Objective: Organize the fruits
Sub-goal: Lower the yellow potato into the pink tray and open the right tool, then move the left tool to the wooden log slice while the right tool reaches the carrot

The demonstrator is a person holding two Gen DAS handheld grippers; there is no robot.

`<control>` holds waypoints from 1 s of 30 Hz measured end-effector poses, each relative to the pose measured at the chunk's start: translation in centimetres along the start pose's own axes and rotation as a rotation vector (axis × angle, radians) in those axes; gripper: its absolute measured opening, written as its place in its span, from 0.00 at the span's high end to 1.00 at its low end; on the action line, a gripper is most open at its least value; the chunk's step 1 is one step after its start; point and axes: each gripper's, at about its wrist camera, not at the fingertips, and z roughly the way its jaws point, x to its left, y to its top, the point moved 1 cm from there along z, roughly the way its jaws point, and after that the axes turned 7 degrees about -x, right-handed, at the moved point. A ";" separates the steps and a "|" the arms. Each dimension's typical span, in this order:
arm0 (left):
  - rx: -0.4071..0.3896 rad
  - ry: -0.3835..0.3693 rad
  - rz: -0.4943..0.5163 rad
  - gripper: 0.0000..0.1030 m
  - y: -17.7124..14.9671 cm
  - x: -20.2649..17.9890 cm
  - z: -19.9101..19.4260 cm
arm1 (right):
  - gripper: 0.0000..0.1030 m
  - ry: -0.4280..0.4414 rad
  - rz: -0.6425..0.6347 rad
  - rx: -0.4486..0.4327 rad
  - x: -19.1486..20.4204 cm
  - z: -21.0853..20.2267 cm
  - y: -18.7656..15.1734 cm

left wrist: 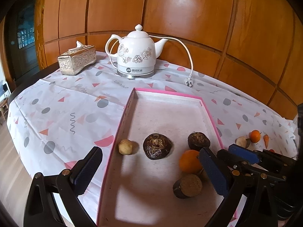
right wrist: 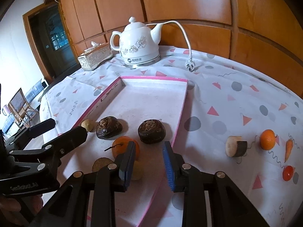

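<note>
Holding my right hand-held gripper (right wrist: 149, 162) apart and empty, I judge the cut brown piece (right wrist: 236, 146), lying sideways at right of frame, nearest.

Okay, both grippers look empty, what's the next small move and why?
Probably swing the open right gripper rightward to the cut brown piece, the nearest of the items lying on the tablecloth outside the pink-rimmed tray.
</note>
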 end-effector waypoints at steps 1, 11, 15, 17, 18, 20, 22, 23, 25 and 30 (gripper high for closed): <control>-0.001 -0.005 0.003 0.00 0.0 -0.2 -0.1 | 0.71 -0.005 0.003 -0.005 -0.1 -0.2 0.0; -0.011 -0.053 0.043 0.00 0.3 -2.0 -0.8 | 0.71 -0.102 0.066 -0.042 -2.7 -2.8 -0.9; -0.006 -0.075 0.065 0.00 0.1 -3.0 -0.8 | 0.71 -0.129 0.104 -0.038 -4.2 -3.6 -1.7; -0.011 -0.090 0.079 0.00 0.2 -3.6 -0.9 | 0.71 -0.152 0.119 -0.038 -5.0 -4.0 -2.2; -0.012 -0.095 0.085 0.00 0.2 -3.8 -0.9 | 0.71 -0.160 0.127 -0.038 -5.4 -4.1 -2.4; -0.006 -0.114 0.102 0.00 0.3 -4.5 -0.9 | 0.71 -0.177 0.151 -0.038 -6.4 -4.5 -2.8; 0.006 -0.134 0.104 0.00 0.3 -5.1 -0.8 | 0.71 -0.195 0.174 -0.038 -7.4 -5.0 -3.1; 0.011 -0.146 0.104 0.00 0.3 -5.4 -0.8 | 0.71 -0.204 0.186 -0.039 -7.9 -5.2 -3.3; 0.015 -0.168 0.113 0.00 0.4 -6.1 -0.8 | 0.71 -0.228 0.210 -0.041 -9.1 -5.8 -3.8; 0.017 -0.236 0.141 0.00 0.5 -8.3 -1.1 | 0.71 -0.288 0.259 -0.043 -11.9 -7.1 -4.6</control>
